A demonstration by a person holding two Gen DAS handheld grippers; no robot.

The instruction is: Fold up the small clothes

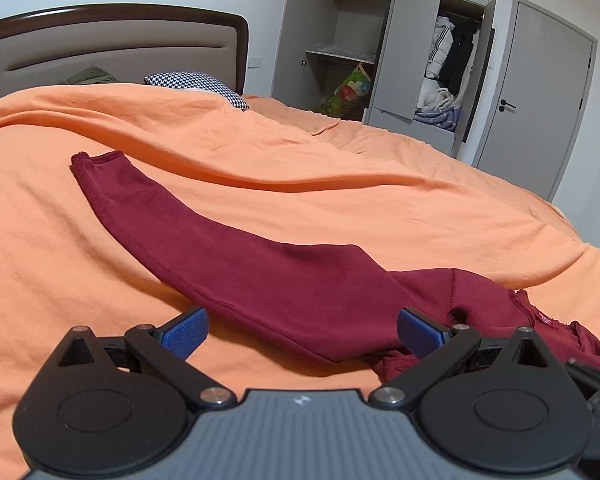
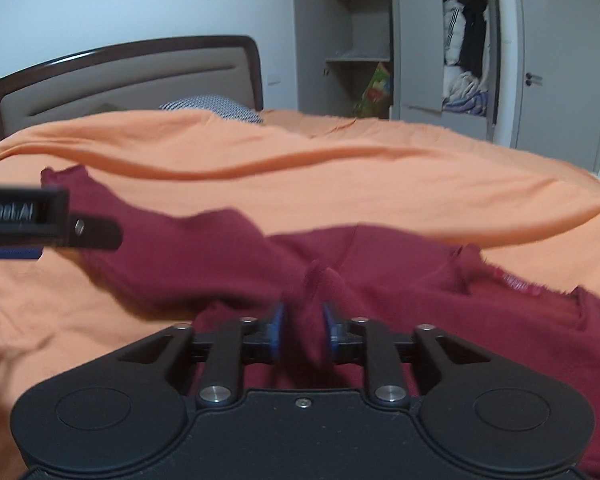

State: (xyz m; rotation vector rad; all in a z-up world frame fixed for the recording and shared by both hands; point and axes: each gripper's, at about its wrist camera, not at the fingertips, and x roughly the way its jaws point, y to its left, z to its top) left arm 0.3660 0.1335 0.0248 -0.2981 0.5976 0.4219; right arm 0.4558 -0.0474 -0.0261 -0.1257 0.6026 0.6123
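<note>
A dark red garment (image 1: 284, 276) lies on the bed, on top of the orange cover (image 1: 100, 240). One long sleeve (image 1: 140, 200) is stretched out flat and points toward the headboard (image 1: 112, 44), with its cuff at the far end. The body of the garment is bunched near the two tools, and a small label is visible at the neckline.

The left hand-held gripper (image 1: 302, 330) is low over the cover with its blue pads (image 1: 184, 332) spread wide apart. The base of the sleeve lies between them, but the pads do not press on the cloth; this gripper is open and holds nothing.

The right hand-held gripper (image 2: 303, 330) has its two blue pads (image 2: 277, 328) close together, and a raised fold of the red cloth is pinched between them. The fabric stands up in a small ridge just in front of the pads. This view is a little blurred. At its left edge the side of the left tool appears above the cover, near the sleeve.

Behind the bed there is a checked pillow (image 1: 198, 82), a wardrobe (image 1: 380, 40) with open doors and clothes inside, and a closed grey door (image 1: 536, 92).
</note>
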